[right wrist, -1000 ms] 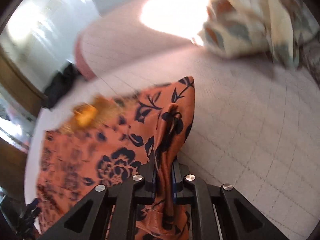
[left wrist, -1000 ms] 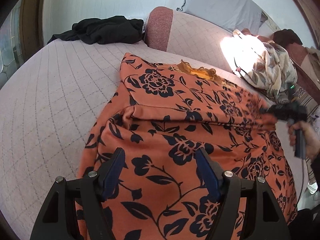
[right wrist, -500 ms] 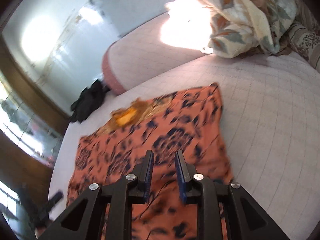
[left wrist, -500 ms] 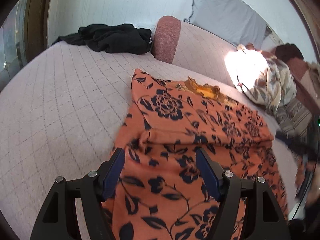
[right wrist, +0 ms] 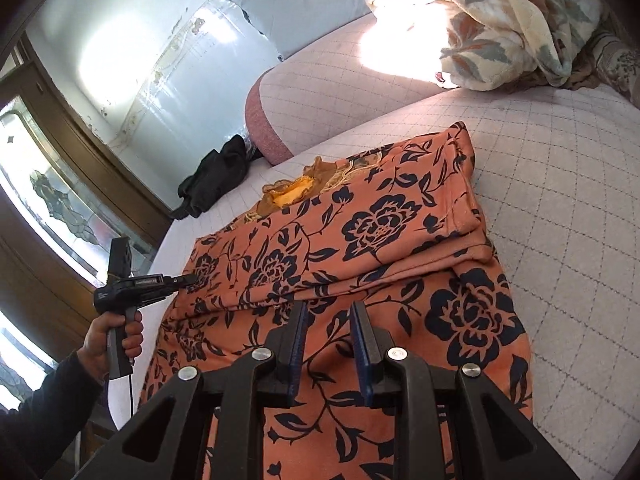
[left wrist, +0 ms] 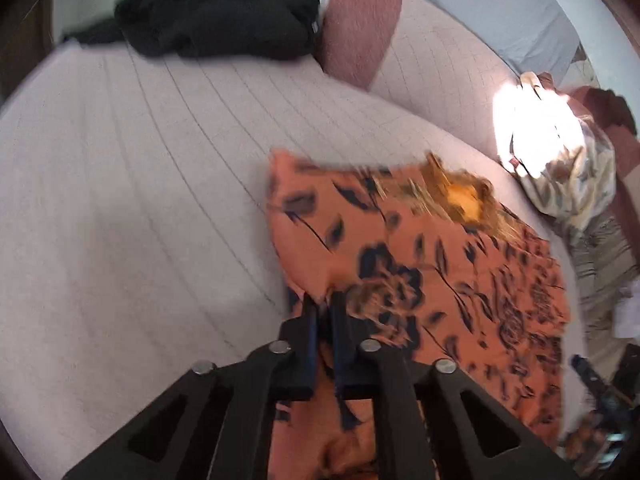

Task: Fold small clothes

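Garment: orange fabric with a dark floral print, lying on the quilted bed, its far portion folded back over the near portion so that a doubled hem runs across the cloth. A yellow lace trim shows at the far edge of the garment. Toward the bed's far left corner lies a black garment, beside a pink bolster that runs along the head of the bed. In the right wrist view, a hand with a dark sleeve holds the left gripper at the left edge of the orange garment. In the left wrist view, the left gripper has its jaws pressed together on a raised pinch of the fabric at that left edge; this view is blurred. The right gripper sits over the near portion of the garment, just short of the folded hem, with its jaws slightly apart and no cloth between them. Toward the bed's far right corner rests a cream floral blanket, partly in bright sunlight, with a grey pillow behind the bolster.
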A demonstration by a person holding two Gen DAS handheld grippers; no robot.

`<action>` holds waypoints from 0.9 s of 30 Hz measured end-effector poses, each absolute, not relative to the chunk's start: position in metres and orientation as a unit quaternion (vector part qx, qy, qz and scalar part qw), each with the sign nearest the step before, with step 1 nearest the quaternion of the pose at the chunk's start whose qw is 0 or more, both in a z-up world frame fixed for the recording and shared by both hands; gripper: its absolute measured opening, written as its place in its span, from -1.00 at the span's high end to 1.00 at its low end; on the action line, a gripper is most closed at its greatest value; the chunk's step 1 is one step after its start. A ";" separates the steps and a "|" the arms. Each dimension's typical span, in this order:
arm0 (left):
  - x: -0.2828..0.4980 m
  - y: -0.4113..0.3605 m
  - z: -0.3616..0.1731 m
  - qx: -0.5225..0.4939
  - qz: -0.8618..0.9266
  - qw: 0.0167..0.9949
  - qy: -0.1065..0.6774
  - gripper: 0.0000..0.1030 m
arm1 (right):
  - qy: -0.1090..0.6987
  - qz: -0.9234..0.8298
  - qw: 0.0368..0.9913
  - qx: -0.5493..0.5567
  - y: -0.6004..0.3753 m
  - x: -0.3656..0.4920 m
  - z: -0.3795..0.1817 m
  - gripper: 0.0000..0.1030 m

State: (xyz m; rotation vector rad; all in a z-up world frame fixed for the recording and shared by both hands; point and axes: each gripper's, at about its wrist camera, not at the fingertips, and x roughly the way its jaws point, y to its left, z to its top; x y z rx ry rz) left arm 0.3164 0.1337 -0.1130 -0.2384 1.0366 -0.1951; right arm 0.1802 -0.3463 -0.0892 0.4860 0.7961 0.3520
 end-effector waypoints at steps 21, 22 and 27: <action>0.281 0.086 -0.126 -0.043 -0.060 0.871 0.486 -0.06 | 0.443 0.103 0.776 0.437 -0.414 0.292 -0.142 -0.09; 0.277 0.085 -0.122 -0.039 -0.054 0.872 0.485 -0.06 | 0.434 0.098 0.768 0.460 -0.421 0.287 -0.140 -0.03; 0.268 0.094 -0.125 -0.046 -0.037 0.863 0.501 -0.20 | 0.433 0.116 0.808 0.383 -0.416 0.285 -0.122 -0.74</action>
